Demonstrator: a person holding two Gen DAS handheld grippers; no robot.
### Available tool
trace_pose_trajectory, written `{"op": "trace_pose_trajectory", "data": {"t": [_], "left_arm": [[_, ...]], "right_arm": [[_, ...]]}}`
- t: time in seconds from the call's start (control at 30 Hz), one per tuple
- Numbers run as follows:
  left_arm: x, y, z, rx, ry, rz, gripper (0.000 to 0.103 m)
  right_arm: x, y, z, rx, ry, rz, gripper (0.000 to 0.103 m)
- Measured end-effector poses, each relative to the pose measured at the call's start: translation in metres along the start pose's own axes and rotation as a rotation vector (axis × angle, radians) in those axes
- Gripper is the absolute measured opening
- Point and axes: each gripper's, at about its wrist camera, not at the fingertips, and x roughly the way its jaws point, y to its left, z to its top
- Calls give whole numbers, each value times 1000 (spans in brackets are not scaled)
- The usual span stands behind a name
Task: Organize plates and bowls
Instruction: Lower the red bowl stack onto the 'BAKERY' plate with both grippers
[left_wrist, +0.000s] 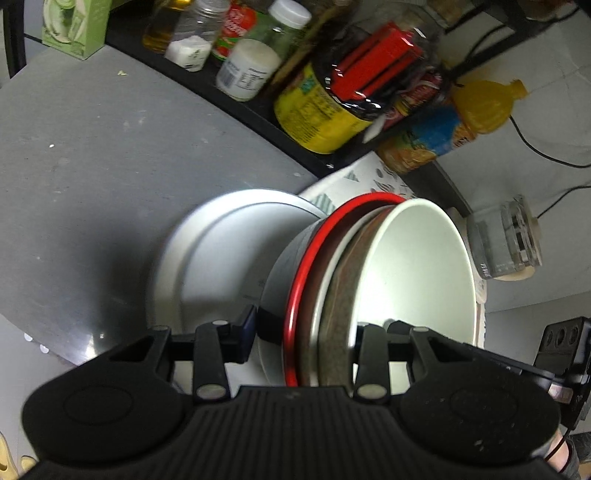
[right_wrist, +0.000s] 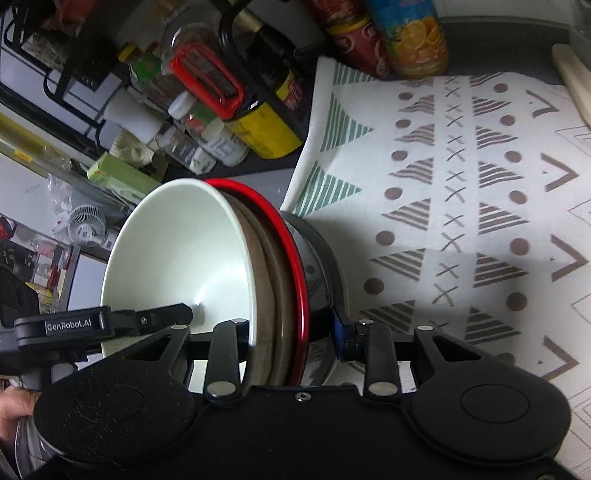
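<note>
Together the two grippers clamp one nested stack of bowls (left_wrist: 369, 288), tipped on its side: a white bowl (right_wrist: 181, 258) innermost, then a brown speckled bowl (left_wrist: 338, 310), a red-rimmed bowl (right_wrist: 291, 258) and a grey metal one outermost. The left gripper (left_wrist: 306, 328) is closed on the stack's rim, one finger inside the white bowl and the blue-padded one (left_wrist: 247, 332) on the metal side. The right gripper (right_wrist: 291, 332) pinches the same rim likewise.

"GenRobot.AI" reads on the other gripper's arm at the right view's left edge; jar labels are too blurred to read.

Only the left view shows a white plate (left_wrist: 207, 258) on the grey counter (left_wrist: 74, 184) just beyond its fingers, and an orange juice bottle (left_wrist: 454, 122). Only the right view shows the patterned mat (right_wrist: 461, 184) spread right of the stack, a small white fan (right_wrist: 86, 225) and a hand (right_wrist: 14, 410) at lower left. Both show the yellow-labelled jar (left_wrist: 317, 114) with a red clip beyond the stack
</note>
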Motion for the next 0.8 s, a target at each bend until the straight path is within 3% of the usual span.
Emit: {"op": "trace_pose_trajectory", "data": {"t": [0.8], "left_arm": [[13, 22, 16, -3, 24, 33, 37]], "right_arm": [[26, 13, -4, 9, 67, -27, 31]]}}
